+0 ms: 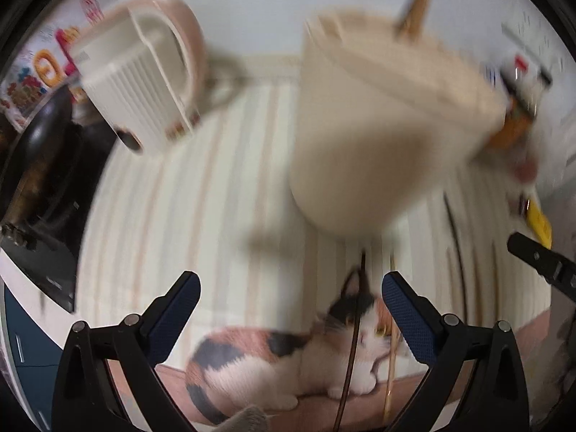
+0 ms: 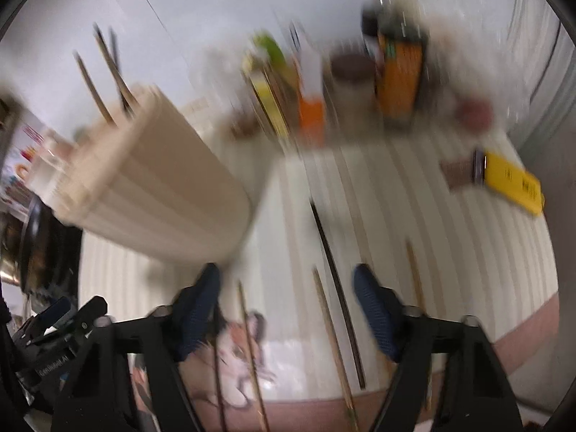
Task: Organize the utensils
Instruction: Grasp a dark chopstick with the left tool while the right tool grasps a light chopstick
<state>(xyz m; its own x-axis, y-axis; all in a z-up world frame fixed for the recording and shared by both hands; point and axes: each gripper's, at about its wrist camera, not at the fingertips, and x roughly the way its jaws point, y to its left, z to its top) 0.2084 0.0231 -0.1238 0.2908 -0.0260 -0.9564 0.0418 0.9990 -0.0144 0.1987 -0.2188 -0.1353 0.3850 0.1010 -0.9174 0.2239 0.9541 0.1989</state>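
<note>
With a few chopsticks already standing in the beige holder (image 2: 144, 180), you have both the left tool (image 1: 291, 302) and right tool (image 2: 286, 298) spread apart and empty above the loose chopsticks (image 2: 334, 280) lying on the table (image 2: 450, 252) just beside that holder.

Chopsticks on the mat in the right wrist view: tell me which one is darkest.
The near-black chopstick running between the right tool's open fingers. The chopsticks beside it, such as the tan chopstick on its left, are light brown wood.
</note>
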